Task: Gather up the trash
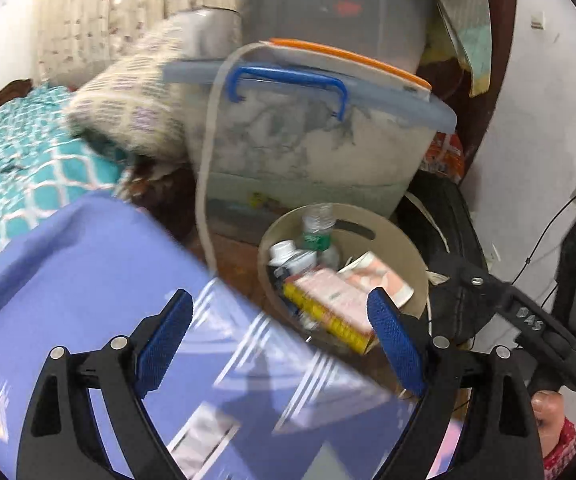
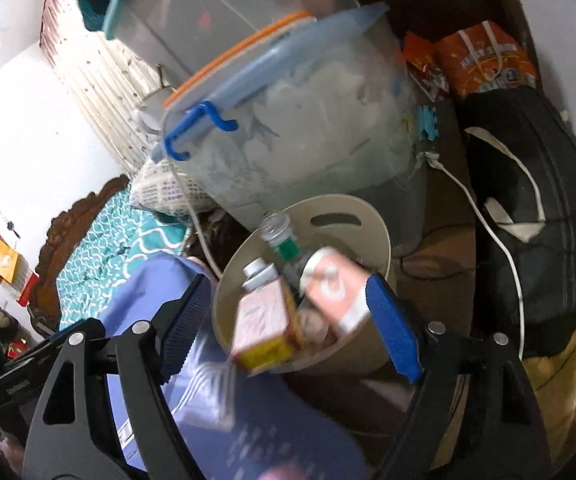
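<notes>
From the left wrist view I see my left gripper (image 1: 280, 344) with its blue pads spread wide and nothing between them, hanging over a lilac-blue cloth surface (image 1: 88, 280) that fills the near field. My right gripper (image 2: 288, 320) is likewise spread apart and empty, pointing down at the beige bin (image 2: 351, 220), just in front of its near rim. Both grippers tilt downward toward that bin, the left one from farther back and to the side. Inside the bin lies the trash: a pink-and-yellow carton (image 2: 264, 328), a pink-and-white carton (image 2: 339, 288), a clear plastic bottle with a green label (image 2: 280, 236) and a small white bottle (image 2: 258, 272). I judge the collecting well advanced, since no loose trash shows on the cloth. Just beyond the bin stands a clear storage tub with a blue latch (image 2: 288, 120), and beside it a black bag (image 2: 535, 208).
</notes>
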Motion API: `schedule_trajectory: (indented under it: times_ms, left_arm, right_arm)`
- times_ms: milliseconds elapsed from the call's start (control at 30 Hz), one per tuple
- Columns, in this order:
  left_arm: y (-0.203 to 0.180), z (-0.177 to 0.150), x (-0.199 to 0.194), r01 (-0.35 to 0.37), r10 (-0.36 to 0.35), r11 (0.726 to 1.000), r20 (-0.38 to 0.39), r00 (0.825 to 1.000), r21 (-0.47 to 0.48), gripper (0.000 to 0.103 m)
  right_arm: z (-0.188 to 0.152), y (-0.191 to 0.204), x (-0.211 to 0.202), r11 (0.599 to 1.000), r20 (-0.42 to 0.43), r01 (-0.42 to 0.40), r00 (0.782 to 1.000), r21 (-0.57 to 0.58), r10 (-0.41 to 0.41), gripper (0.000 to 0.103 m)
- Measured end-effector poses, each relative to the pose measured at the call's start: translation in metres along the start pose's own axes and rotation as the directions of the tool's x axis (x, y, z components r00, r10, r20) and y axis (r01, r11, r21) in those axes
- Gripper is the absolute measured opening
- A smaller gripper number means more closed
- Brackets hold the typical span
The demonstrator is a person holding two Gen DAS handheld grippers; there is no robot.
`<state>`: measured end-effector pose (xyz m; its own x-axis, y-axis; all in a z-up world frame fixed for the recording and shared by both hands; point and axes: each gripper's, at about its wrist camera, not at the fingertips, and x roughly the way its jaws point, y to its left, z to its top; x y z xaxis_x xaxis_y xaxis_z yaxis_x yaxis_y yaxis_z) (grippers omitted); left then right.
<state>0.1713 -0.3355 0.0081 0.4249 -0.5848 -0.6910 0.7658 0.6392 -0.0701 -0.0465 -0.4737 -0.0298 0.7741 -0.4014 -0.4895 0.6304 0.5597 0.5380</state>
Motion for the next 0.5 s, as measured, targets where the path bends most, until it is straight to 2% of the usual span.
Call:
schedule_trajectory:
  times_ms: [100, 300, 500]
  left_arm:
    - [0.013, -0.028, -0.032, -0.047, 0.047, 0.999, 0.011, 0.999, -0.024, 0.086]
    - [0.023, -0.085, -0.089, -0.153, 0.154, 0.988, 0.046, 0.987, -0.031, 0.094]
    - [0.035, -0.128, -0.138, -0.189, 0.192, 0.98, 0.064, 0.979, -0.056, 0.094]
  right_arm:
    - [-0.031, 0.011, -0.037, 1.0, 0.027, 0.004, 1.0, -0.002, -0.004, 0.08]
    - [-0.087, 0.044, -0.079, 0.999, -0.004, 0.005, 1.0, -0.04, -0.005, 0.081]
    - [-0.119, 0.076, -0.104, 0.998, -0.032, -0.007, 0.999, -0.061, 0.005, 0.084]
